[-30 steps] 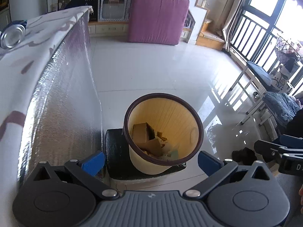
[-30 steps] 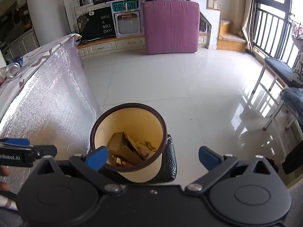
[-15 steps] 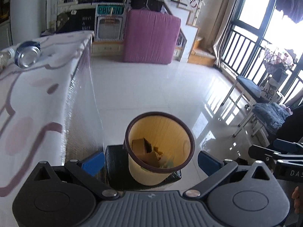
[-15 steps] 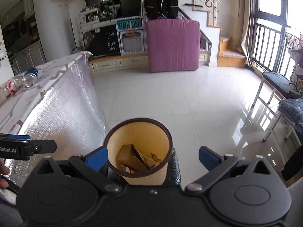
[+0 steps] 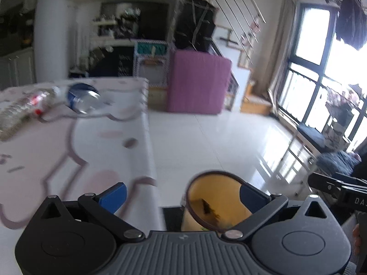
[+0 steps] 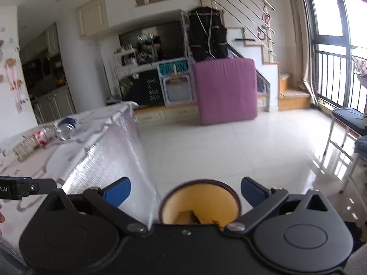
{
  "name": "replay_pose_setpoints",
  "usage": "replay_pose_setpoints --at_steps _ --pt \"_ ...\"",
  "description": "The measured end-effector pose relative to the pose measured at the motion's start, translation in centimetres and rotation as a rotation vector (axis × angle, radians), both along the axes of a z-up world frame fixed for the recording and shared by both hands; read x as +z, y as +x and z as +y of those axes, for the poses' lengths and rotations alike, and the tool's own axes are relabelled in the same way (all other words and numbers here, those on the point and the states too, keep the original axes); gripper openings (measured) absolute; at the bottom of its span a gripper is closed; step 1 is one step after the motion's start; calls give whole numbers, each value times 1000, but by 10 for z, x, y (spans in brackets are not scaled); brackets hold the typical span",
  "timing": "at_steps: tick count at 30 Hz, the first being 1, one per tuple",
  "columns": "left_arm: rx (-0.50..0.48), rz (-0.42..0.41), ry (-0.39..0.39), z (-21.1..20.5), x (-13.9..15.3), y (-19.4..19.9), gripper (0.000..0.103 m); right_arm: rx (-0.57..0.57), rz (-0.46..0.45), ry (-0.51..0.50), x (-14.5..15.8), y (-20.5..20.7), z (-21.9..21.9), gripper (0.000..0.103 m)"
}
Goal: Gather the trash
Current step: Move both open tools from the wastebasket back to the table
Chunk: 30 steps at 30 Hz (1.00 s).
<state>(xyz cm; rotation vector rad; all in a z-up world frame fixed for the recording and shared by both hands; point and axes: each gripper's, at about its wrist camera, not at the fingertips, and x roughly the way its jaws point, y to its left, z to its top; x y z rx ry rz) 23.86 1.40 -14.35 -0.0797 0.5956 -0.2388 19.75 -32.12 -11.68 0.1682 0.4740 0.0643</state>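
Currently both tools are empty: my left gripper (image 5: 181, 196) has its blue fingers spread wide with nothing between them, and my right gripper (image 6: 185, 191) is likewise splayed and unloaded. Both hover over the round yellow plastic bin with the dark brown rim (image 5: 214, 204), which stands on the floor just beside the table edge. Brown cardboard scraps (image 5: 207, 207) lie at its bottom.

Remaining trash sits on the white patterned tablecloth (image 5: 68, 151), toward the far left: a blue drink can lying on its side (image 5: 82, 98), open end facing me, and just beside it a crushed clear plastic bottle with a red label (image 5: 20, 110). The left view is motion-blurred, so I cannot say whether can and bottle touch.

Step in hand, as I judge it: reach for the next item. Notes for doing it well:
- Use the left gripper; it is nearer the tabletop.
- Take the can first; it lies closer to the bin side.
- Approach across the can's round body, not along its axis, since a can on its side may roll.
- Close firmly but not hard; thin metal dents.
- Keep the right gripper clear of the bin mouth.
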Motion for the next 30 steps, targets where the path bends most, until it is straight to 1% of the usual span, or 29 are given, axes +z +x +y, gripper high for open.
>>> replay_pose_setpoints --at_steps 4,10,16,24,30 --pt "86 -32 9 32 3 1 103 20 -38 13 -2 8 19 103" --pt "223 -59 -25 88 3 0 103 70 -51 31 -4 25 53 103" --pt "323 -74 -9 139 5 2 103 149 -63 38 0 54 95 103" --pt "416 -92 47 198 6 10 103 274 -51 32 1 95 152 103" --pt "456 -107 60 242 6 37 103 369 -51 -11 6 120 191 103"
